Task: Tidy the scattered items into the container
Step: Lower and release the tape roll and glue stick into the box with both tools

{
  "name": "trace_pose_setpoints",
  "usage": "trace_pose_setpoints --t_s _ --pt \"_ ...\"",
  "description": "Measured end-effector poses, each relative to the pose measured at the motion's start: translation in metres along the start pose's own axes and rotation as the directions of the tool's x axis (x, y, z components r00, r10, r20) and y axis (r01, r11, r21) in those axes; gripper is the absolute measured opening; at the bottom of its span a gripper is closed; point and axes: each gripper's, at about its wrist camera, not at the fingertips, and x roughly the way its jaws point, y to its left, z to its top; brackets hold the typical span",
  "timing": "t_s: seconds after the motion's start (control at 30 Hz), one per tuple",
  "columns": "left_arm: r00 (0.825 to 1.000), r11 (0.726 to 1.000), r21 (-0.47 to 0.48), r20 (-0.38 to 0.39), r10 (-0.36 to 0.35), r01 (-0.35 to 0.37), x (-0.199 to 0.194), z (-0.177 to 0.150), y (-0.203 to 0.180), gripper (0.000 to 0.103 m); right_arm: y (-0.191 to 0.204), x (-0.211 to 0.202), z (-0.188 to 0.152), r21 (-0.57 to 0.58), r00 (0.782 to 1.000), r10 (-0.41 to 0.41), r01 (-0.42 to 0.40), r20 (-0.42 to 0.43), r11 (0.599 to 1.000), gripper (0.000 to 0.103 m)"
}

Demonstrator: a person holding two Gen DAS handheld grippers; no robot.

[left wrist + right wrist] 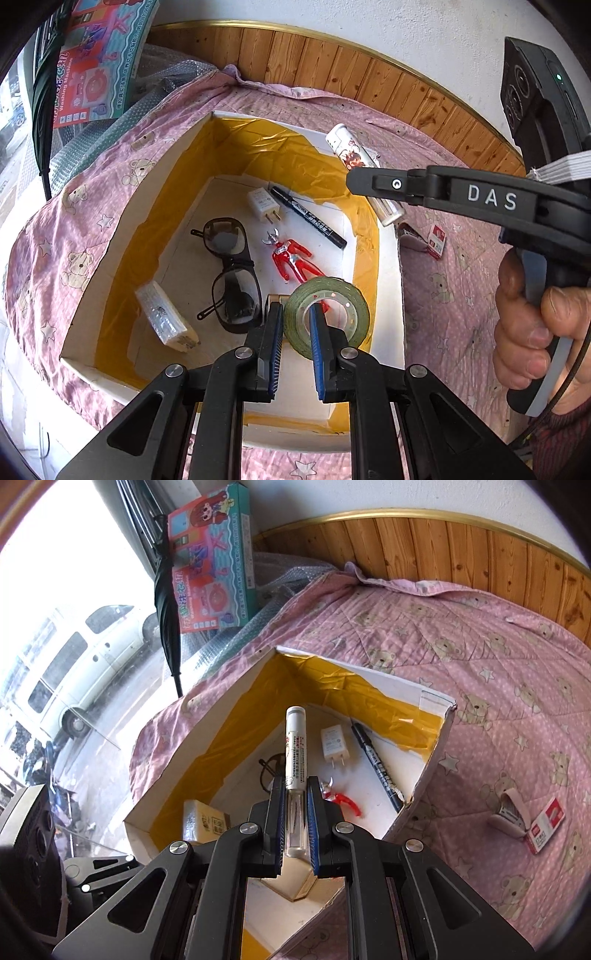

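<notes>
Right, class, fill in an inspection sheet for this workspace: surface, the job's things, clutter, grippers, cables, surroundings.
Surface: pink bear-print quilt covering the work area.
Job's things: white box with yellow lining holds glasses, red figure, marker, charger and a wrapped block; stapler and staple box lie outside on the quilt.
Clutter: nothing seen.
Grippers: left gripper shut on tape roll; right gripper shut on white tube, both over the box.
Cables: thin black cable by the hand.
Surroundings: wood panelling, toy carton, window.
</notes>
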Motion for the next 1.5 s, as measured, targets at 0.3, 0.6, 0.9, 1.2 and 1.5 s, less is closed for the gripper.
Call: trace_pose_setpoints --t_s 0.3,0.6,0.9,1.2,1.5 --pt "0.998 1.0 0.018 -0.063 -0.023 0.024 0.023 -0.004 0.0 0.015 -0.018 0.028 0.008 -0.009 0.998 -0.033 0.033 -0.044 0.999 0.011" --pt "0.995 0.999 0.027 -0.095 -0.039 0.041 0.035 -0.004 -0.002 0.015 -0.027 0.039 0.014 -0.011 0.997 -0.059 0.059 -0.045 0.998 0.015" --pt "0.994 0.999 0.022 -0.106 -0.033 0.036 0.034 -0.003 -0.001 0.028 -0.036 0.036 0.012 0.018 0.998 -0.049 0.05 -0.03 0.999 0.015" --pt "0.995 1.0 0.017 -0.098 -0.022 0.024 0.031 0.001 -0.003 0.028 -0.034 0.032 0.007 0.025 0.999 -0.028 0.028 -0.025 0.999 0.015" --pt "0.998 0.998 0.058 -0.061 0.018 -0.014 0.019 0.002 -0.015 0.028 -0.029 0.025 -0.002 0.028 1.0 -0.015 0.016 -0.024 0.999 0.015"
